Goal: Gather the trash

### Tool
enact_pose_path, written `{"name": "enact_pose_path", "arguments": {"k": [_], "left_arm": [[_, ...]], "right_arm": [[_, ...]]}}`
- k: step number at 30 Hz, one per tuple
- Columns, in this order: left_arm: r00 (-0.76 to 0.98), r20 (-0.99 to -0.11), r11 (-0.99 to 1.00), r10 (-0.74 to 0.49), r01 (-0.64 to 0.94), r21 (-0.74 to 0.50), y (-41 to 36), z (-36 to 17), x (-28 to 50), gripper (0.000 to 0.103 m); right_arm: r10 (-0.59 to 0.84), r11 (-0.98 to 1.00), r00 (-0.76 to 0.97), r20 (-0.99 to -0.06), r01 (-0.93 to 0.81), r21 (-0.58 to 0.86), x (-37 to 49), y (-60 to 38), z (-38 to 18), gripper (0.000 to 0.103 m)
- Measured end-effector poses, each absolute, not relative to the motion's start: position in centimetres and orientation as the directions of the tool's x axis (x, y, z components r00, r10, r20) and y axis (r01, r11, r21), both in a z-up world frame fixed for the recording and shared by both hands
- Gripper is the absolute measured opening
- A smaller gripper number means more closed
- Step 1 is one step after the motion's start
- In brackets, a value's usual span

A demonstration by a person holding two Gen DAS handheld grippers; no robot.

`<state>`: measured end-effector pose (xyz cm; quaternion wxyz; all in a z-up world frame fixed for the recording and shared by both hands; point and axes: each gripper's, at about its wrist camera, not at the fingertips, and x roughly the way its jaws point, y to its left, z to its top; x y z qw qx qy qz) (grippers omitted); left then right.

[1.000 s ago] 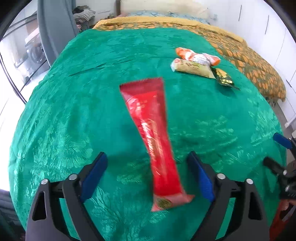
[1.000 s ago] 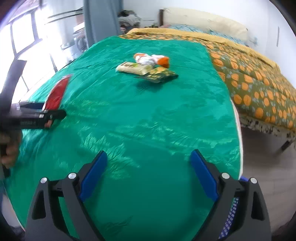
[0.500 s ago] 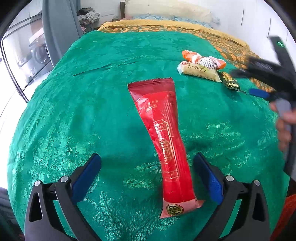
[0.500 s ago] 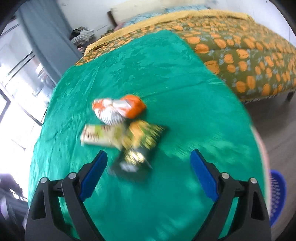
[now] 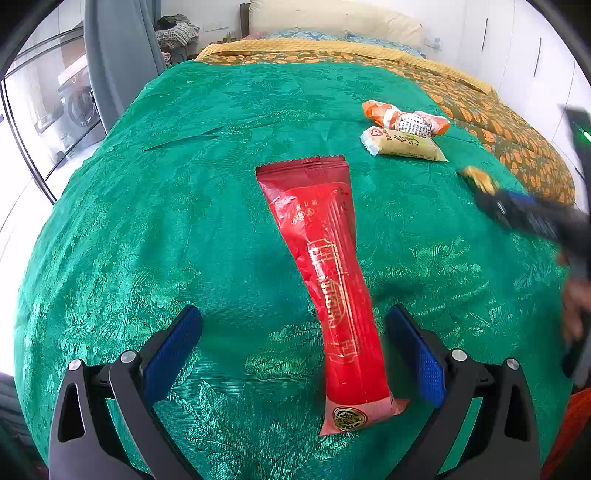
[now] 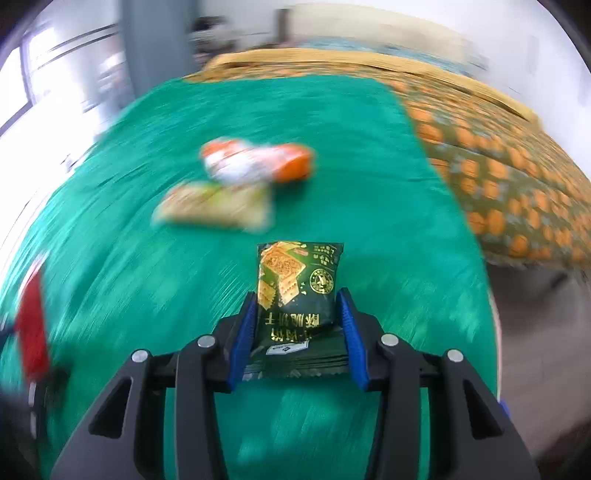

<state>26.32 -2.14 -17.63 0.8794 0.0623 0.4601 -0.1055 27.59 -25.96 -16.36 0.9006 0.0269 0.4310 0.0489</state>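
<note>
A long red wrapper (image 5: 328, 273) lies on the green bedspread (image 5: 184, 206); its near end sits between the fingers of my left gripper (image 5: 291, 350), which is open above it. My right gripper (image 6: 297, 325) is shut on a dark green cracker packet (image 6: 295, 291) and holds it above the bedspread. That gripper shows blurred in the left wrist view (image 5: 517, 210) at the right. An orange-and-white wrapper (image 5: 404, 118) and a beige wrapper (image 5: 402, 144) lie side by side further back; they also show in the right wrist view, the orange one (image 6: 258, 162) and the beige one (image 6: 218, 210).
An orange-patterned blanket (image 5: 498, 125) covers the bed's right side, with pillows (image 5: 332, 18) at the head. A grey curtain (image 5: 114, 59) and a glass door stand at the left. A blue basket edge (image 6: 504, 410) shows beyond the bed's right edge.
My right gripper swung over the pile, closed on the dark green packet and lifted it away from the other two wrappers. My left gripper stayed open over the red wrapper.
</note>
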Motion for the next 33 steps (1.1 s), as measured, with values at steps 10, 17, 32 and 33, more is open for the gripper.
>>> {"name": "enact_pose_path", "arguments": {"k": [10,17,32,33], "left_arm": [[0.555,-0.823,0.970,-0.124,0.243,0.017,-2.1,-17.6,26.4,0.098],[0.555,-0.823,0.970,-0.121,0.243,0.021,-2.1,-17.6,26.3,0.099],[0.557,-0.822,0.970,-0.115,0.241,0.028,-2.1,-17.6,25.9,0.099],[0.557,-0.822,0.970,-0.115,0.241,0.027,-2.1,-17.6,25.9,0.099]], "right_arm": [[0.241,0.946,0.612,-0.753,-0.322,0.041,18.1,-21.1,-16.7,0.062],[0.218,0.964,0.603,-0.767,-0.256,0.073,19.4,-22.3,-17.1,0.076],[0.216,0.965,0.606,-0.766,-0.250,0.074,19.4,-22.4,-17.1,0.077],[0.216,0.965,0.606,-0.766,-0.250,0.074,19.4,-22.4,-17.1,0.077]]}}
